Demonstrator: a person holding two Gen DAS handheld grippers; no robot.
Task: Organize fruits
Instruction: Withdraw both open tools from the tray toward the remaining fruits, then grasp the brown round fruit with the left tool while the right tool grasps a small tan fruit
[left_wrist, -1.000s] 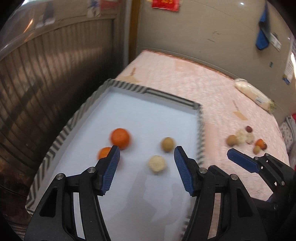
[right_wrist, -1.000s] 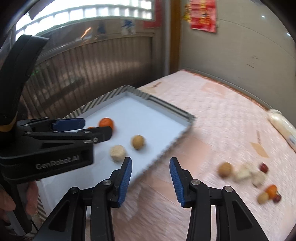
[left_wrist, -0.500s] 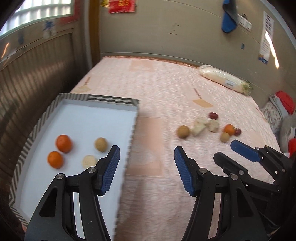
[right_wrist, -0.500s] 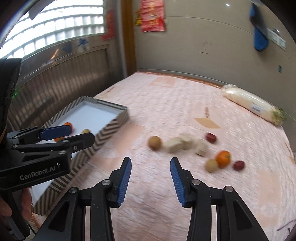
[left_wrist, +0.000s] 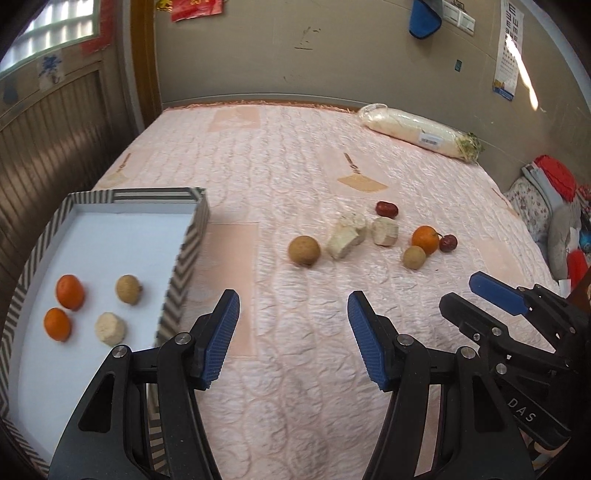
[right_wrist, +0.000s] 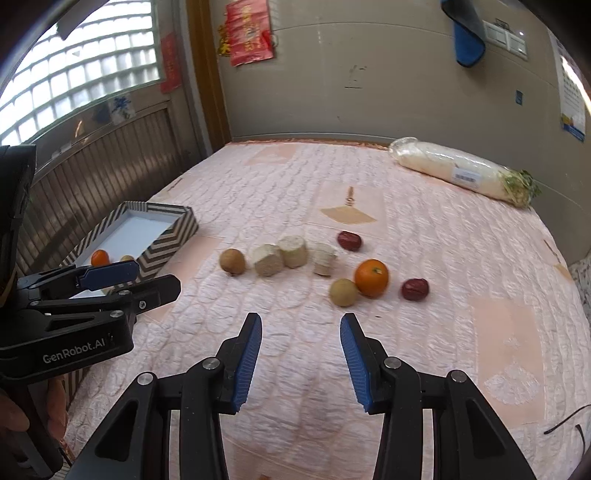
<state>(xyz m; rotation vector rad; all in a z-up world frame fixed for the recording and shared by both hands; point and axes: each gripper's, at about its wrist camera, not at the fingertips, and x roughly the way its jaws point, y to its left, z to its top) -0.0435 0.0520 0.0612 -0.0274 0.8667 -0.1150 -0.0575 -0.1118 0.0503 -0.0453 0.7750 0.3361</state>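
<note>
Left gripper (left_wrist: 293, 334) lower centre of left wrist view — jaws spread, nothing between. Right gripper (right_wrist: 301, 360) lower centre of right wrist view — spread, empty. Striped tray (left_wrist: 184, 254) at left: two oranges (left_wrist: 69, 291), brown fruit, pale chunk inside. Loose fruits (right_wrist: 371, 277) clustered mid-frame on pink quilt (right_wrist: 406, 369), apart from tray. Wrapped radish (right_wrist: 461, 171) upper right.

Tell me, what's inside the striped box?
Inside the striped box lie two oranges, a brown round fruit and a pale chunk. The left gripper hides the near corner.
</note>
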